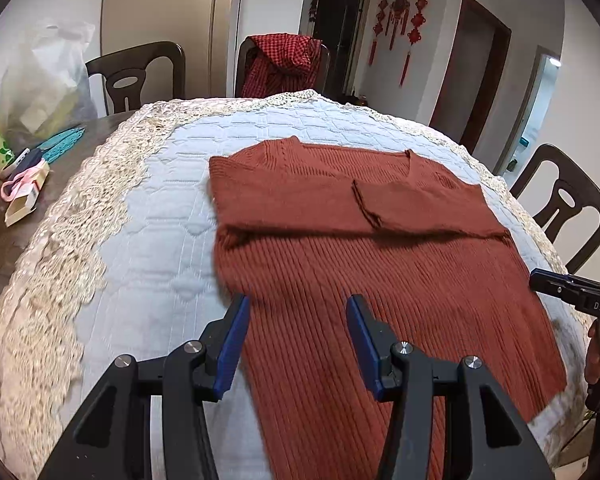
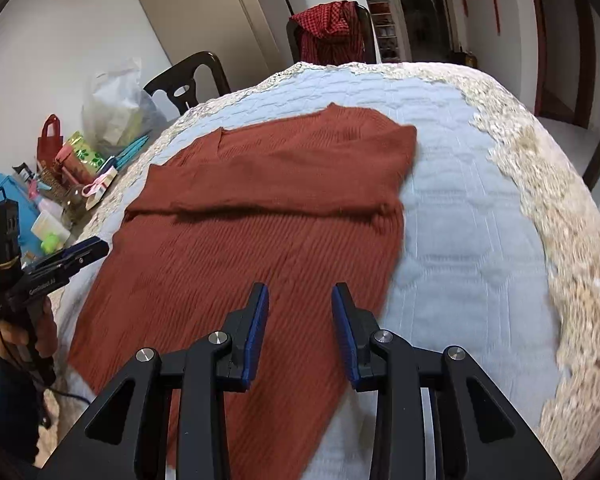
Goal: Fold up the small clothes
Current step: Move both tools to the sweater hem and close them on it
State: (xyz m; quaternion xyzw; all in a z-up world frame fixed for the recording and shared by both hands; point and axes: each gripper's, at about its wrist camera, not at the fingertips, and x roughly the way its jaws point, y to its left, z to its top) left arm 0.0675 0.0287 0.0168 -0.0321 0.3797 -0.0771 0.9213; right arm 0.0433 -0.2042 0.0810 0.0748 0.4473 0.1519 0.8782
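Knitwear — a rust-red ribbed sweater [image 1: 380, 280] — lay flat on the quilted cover [image 1: 160, 240] of the desk, its far part folded over, while the left hand-held gripper [image 1: 296, 312] and right hand-held gripper [image 2: 300, 300] hovered above its near half, jaws apart and empty.

Ribbed matt knit sweater [image 1: 380, 280] on quilted cloth cover [image 1: 160, 240] — rough lace border [image 1: 60, 260], glossy wooden chairs [image 1: 140, 68]

sweater [image 1: 380, 280]: lies flat on the quilted cover [image 1: 160, 240], top part folded over
chair [image 1: 284, 64]: behind the table
bags [image 1: 40, 92]: left of the cover
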